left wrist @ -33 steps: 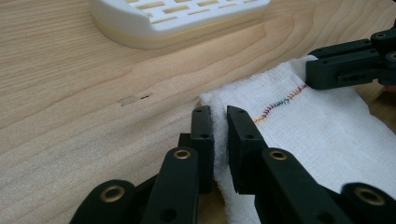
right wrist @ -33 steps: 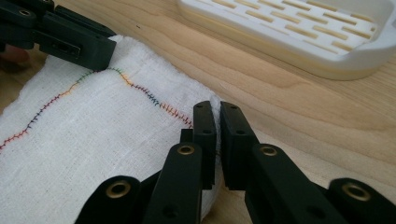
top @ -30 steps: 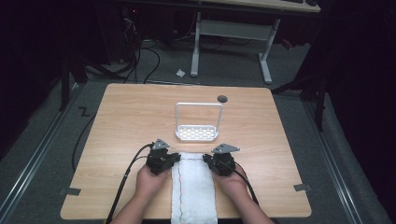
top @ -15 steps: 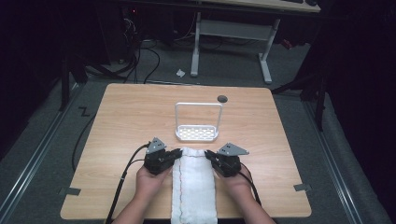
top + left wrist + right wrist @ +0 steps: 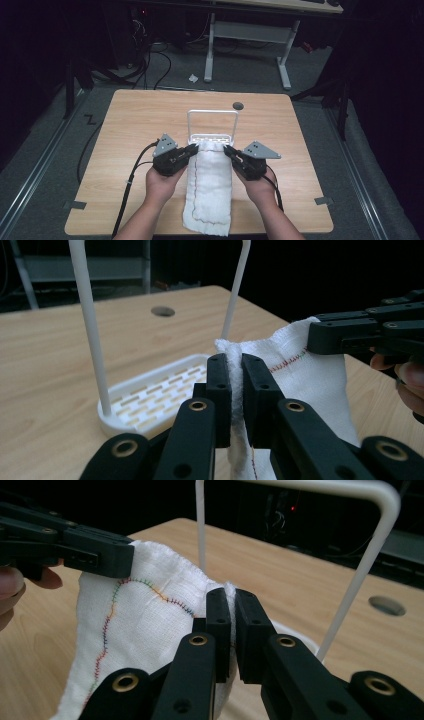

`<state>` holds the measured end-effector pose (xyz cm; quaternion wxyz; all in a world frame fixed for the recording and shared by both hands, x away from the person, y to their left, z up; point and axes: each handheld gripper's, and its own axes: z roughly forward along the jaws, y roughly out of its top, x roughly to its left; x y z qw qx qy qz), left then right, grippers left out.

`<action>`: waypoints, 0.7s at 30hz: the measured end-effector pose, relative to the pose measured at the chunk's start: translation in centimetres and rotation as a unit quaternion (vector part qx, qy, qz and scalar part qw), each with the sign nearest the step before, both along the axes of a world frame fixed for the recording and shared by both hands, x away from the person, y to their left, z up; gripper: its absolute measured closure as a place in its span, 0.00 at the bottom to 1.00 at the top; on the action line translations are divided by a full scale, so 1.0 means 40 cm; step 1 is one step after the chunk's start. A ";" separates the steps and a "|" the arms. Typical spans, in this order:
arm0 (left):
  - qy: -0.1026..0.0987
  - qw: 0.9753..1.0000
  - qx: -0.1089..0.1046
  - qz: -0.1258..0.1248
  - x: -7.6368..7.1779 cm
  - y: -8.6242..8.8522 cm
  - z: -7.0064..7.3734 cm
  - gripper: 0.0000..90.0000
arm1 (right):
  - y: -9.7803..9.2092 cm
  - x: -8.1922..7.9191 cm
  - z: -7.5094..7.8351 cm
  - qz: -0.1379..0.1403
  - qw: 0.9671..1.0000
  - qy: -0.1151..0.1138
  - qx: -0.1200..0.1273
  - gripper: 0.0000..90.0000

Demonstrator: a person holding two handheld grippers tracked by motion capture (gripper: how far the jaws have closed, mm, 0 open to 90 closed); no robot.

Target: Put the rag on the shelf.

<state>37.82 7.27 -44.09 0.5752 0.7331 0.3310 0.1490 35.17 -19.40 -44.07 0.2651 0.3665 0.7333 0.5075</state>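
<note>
High view, lower centre: my left gripper (image 5: 192,149) and right gripper (image 5: 228,151) each pinch a far corner of the white cloth (image 5: 210,192), jaws clamped tight. Just beyond stands the white wire rack (image 5: 212,114), mid-frame on the wooden table (image 5: 135,115).

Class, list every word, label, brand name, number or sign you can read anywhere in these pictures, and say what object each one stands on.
None: no readable text on the white cloth, the white rack, the wooden table, the left gripper or the right gripper.
The cloth carries only a line of coloured stitching, not letters.
Floor litter and gear behind the table are too small and dark to read.
</note>
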 end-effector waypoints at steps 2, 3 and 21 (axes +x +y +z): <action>-0.011 1.000 -0.007 0.004 0.005 0.000 0.034 0.93 | -0.003 0.009 0.038 -0.005 1.000 -0.017 0.005 0.96; -0.017 1.000 -0.009 0.006 0.006 0.000 0.045 0.93 | -0.004 0.013 0.050 -0.005 1.000 -0.021 0.008 0.96; -0.104 0.993 -0.042 0.019 -0.009 0.016 0.223 0.93 | 0.008 0.020 0.221 -0.007 0.994 -0.105 0.038 0.96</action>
